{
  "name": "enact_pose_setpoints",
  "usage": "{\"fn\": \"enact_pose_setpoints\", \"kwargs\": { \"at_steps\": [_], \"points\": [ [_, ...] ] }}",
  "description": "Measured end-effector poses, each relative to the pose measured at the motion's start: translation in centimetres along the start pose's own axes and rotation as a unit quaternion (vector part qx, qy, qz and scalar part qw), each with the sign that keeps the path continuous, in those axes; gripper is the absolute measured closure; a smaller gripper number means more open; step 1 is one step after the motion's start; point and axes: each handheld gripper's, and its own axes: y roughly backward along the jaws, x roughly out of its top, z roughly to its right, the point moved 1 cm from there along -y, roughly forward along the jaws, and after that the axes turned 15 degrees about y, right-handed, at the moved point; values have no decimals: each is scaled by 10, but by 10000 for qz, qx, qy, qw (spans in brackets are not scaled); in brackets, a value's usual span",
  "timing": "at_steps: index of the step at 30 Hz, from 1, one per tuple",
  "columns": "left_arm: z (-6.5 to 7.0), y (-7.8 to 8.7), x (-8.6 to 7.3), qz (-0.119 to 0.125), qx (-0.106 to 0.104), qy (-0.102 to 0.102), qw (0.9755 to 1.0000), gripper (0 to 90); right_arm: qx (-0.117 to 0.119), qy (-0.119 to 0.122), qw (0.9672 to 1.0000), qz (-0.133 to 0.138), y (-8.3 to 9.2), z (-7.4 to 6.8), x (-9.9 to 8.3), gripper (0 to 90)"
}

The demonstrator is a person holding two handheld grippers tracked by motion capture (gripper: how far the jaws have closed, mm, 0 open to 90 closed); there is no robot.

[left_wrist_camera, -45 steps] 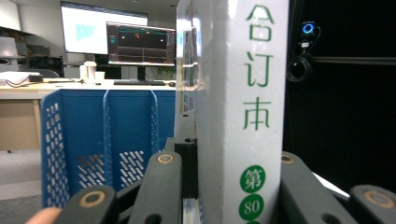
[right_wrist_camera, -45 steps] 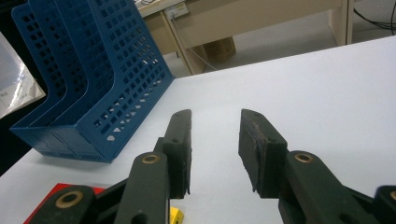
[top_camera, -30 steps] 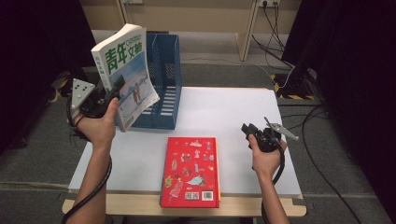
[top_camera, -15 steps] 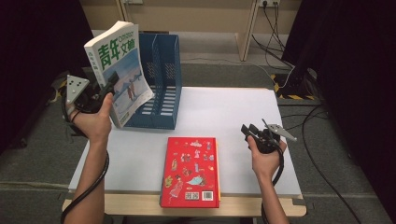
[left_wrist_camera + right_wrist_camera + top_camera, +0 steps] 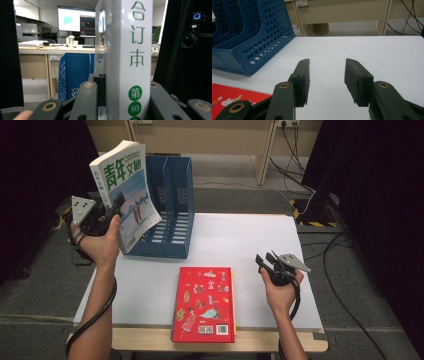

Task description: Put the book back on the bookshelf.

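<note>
Office: desks [image 5: 50, 47], wall screen [image 5: 76, 21]

A flat white table [image 5: 250, 245] with a light wooden front edge sits in the middle of the high view. A blue plastic file rack [image 5: 172, 205] full of little holes stands on its upper left part. A red hardcover book [image 5: 204, 304] with small pictures lies flat at the bottom middle edge.

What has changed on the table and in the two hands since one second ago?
The left gripper has carried the white magazine up and back, over the blue file rack, still clamped on its spine. The right gripper has just been opening, with nothing between its jaws, and its hand kept its place. The red book and the rack did not move.
</note>
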Motion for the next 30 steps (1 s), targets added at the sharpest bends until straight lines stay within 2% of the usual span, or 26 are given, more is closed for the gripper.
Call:
{"fn": "enact_pose_setpoints", "kwargs": {
  "at_steps": [10, 19, 24, 30],
  "points": [
    [-12, -1, 5, 81, 213, 24, 9997, 736, 4, -14, 10000, 19, 0, 1, -1, 560],
    [-27, -7, 7, 133, 502, -27, 9986, 736, 23, -14, 10000, 29, 0, 1, -1, 561],
    [-34, -15, 7, 108, 653, -118, 9977, 736, 24, -27, 10000, 40, 0, 1, -1, 561],
    [-39, -27, 9, 92, 700, -108, 9974, 736, 35, -35, 10000, 36, -1, 0, -1, 561]
  ]
}}
